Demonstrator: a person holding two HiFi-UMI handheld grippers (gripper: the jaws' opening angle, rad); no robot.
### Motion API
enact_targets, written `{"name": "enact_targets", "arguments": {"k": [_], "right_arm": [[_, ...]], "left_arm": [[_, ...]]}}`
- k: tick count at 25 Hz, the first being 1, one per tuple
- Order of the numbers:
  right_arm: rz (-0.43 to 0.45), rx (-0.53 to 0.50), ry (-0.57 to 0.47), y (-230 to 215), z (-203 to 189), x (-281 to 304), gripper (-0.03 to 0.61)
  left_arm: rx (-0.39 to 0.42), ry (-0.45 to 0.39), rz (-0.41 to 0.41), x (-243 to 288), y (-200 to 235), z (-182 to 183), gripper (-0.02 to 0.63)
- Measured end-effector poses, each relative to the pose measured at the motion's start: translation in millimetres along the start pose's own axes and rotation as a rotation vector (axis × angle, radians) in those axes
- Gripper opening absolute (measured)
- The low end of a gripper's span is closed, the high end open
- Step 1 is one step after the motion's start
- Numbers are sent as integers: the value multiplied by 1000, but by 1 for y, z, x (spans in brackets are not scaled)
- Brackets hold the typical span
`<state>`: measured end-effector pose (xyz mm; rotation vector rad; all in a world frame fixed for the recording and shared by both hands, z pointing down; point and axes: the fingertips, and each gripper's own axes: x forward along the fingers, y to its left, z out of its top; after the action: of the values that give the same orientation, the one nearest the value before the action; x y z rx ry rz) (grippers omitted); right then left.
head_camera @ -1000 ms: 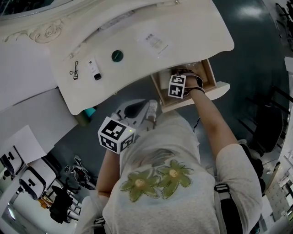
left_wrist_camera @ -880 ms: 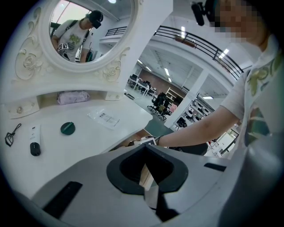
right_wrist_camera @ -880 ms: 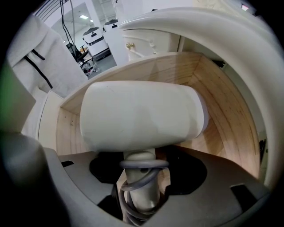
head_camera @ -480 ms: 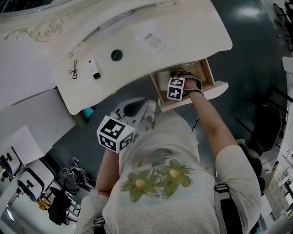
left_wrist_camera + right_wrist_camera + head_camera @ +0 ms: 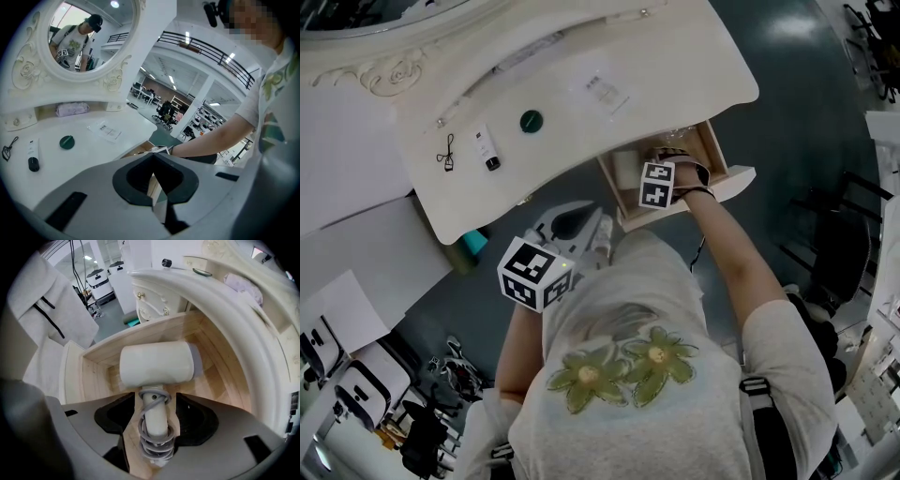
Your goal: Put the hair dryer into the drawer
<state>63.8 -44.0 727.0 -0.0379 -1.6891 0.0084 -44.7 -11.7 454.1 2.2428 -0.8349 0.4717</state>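
Note:
The cream hair dryer lies across the open wooden drawer, its grey cord coiled round the handle. My right gripper is shut on that coiled handle, with the dryer's body low inside the drawer. In the head view the right gripper reaches into the drawer under the dresser's right end. My left gripper hangs shut and empty in front of the dresser, to the left of the drawer. In its own view, the left gripper has its jaws together with nothing between them.
On the white dresser top lie a green round lid, a small tube, a black clip and a paper sheet. An oval mirror stands behind. A teal object sits under the dresser's left part.
The head view has drifted a little, so the dresser and drawer sit slightly up and left. The right gripper stays in the drawer with the dryer; the left gripper has hardly moved.

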Motion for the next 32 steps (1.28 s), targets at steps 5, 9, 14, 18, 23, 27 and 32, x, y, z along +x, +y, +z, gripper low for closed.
{"name": "enact_targets", "arguments": {"k": [5, 9, 14, 18, 23, 27, 32], "right_arm": [[-38, 28, -38, 1, 3, -18, 247], [-79, 64, -70, 0, 4, -33, 247], [-115, 163, -130, 1, 10, -51, 245], [-125, 277, -199, 6, 15, -68, 245], [-154, 384, -286, 13, 20, -89, 245], [-172, 463, -374, 20, 25, -111, 240], [-311, 544, -443, 15, 24, -135, 43]], "left_arm": [[39, -4, -18, 0, -5, 5, 9], [67, -5, -37, -1, -11, 7, 9], [105, -1, -62, -2, -18, 8, 9], [134, -2, -83, 0, -25, 12, 9], [165, -7, -109, 2, -32, 15, 9], [183, -10, -128, 2, -39, 16, 9], [198, -10, -149, 2, -45, 14, 9]]}}
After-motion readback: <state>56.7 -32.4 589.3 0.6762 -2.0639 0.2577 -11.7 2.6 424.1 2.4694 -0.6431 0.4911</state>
